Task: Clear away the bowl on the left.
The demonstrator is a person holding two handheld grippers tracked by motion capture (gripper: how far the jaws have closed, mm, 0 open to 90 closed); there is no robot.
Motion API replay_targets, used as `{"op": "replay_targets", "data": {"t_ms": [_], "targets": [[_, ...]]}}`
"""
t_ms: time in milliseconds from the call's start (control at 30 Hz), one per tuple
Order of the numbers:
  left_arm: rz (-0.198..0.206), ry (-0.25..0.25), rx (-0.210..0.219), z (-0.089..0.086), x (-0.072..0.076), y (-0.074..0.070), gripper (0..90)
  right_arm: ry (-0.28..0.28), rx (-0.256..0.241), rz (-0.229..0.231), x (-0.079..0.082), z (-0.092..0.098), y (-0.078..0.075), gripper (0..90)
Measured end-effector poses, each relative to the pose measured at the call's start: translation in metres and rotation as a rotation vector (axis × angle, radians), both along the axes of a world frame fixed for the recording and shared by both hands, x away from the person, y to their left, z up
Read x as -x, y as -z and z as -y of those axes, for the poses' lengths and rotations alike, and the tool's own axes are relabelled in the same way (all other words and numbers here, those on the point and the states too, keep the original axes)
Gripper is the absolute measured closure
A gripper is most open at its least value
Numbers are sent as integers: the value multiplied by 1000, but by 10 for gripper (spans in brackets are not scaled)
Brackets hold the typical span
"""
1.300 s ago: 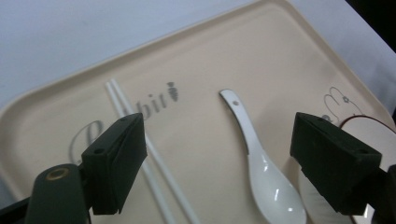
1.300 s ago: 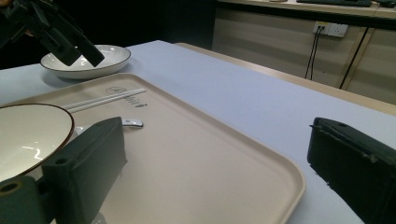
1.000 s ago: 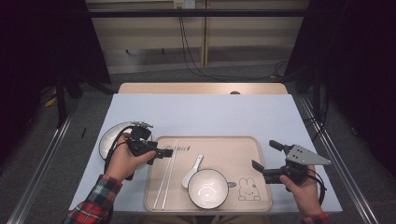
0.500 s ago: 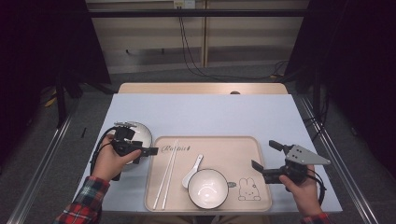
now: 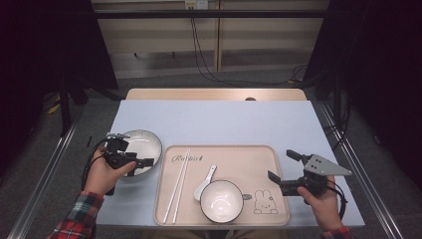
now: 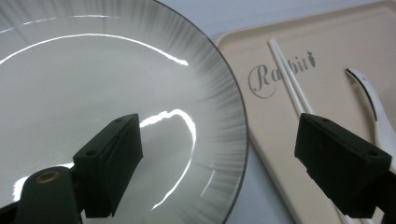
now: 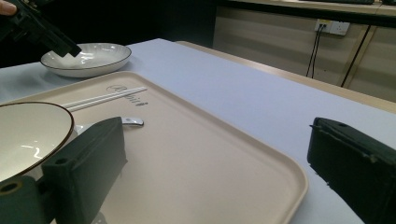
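Jaws spread wide, the left gripper (image 5: 133, 162) hangs over the plate (image 5: 144, 143), which sits on the table (image 5: 239, 119) at nine o'clock of the tray (image 5: 239, 162), touching or nearly touching its edge. In the left gripper view one jaw is above the plate's glossy well and the other above the tray, so they straddle the near rim (image 6: 236, 140), a stance that suits a pinch on that rim; nothing is gripped yet. The right gripper (image 5: 284, 171) waits at three o'clock beside the tray, its jaws likewise parted and empty, seemingly keeping out of the way. On the tray, chopsticks (image 5: 178, 184) lie lengthwise at the left, a spoon (image 5: 204, 182) beside them, and a bowl (image 5: 222, 201) at six o'clock, laid out like a place setting.
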State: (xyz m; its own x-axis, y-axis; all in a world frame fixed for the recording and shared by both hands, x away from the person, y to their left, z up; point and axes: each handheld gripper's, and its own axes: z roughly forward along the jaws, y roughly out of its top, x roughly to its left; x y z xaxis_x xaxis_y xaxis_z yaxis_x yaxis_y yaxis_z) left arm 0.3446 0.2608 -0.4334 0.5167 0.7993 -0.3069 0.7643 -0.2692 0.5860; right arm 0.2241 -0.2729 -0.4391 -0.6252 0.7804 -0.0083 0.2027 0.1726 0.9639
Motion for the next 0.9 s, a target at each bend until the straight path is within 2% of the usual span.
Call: {"op": "replay_targets", "data": {"t_ms": [100, 167, 567, 867, 900], "targets": [[-4, -12, -2, -4, 1, 0, 149, 0, 0, 0, 0, 0, 0, 37], [8, -26, -11, -9, 1, 0, 150, 2, -2, -2, 0, 0, 0, 37], [10, -52, -34, -26, 1, 0, 149, 1, -3, -2, 0, 0, 0, 37], [0, -84, -42, -34, 0, 5, 154, 1, -2, -2, 0, -1, 0, 37], [-10, -89, -34, -34, 0, 5, 156, 1, -3, -2, 0, -1, 0, 37]]}}
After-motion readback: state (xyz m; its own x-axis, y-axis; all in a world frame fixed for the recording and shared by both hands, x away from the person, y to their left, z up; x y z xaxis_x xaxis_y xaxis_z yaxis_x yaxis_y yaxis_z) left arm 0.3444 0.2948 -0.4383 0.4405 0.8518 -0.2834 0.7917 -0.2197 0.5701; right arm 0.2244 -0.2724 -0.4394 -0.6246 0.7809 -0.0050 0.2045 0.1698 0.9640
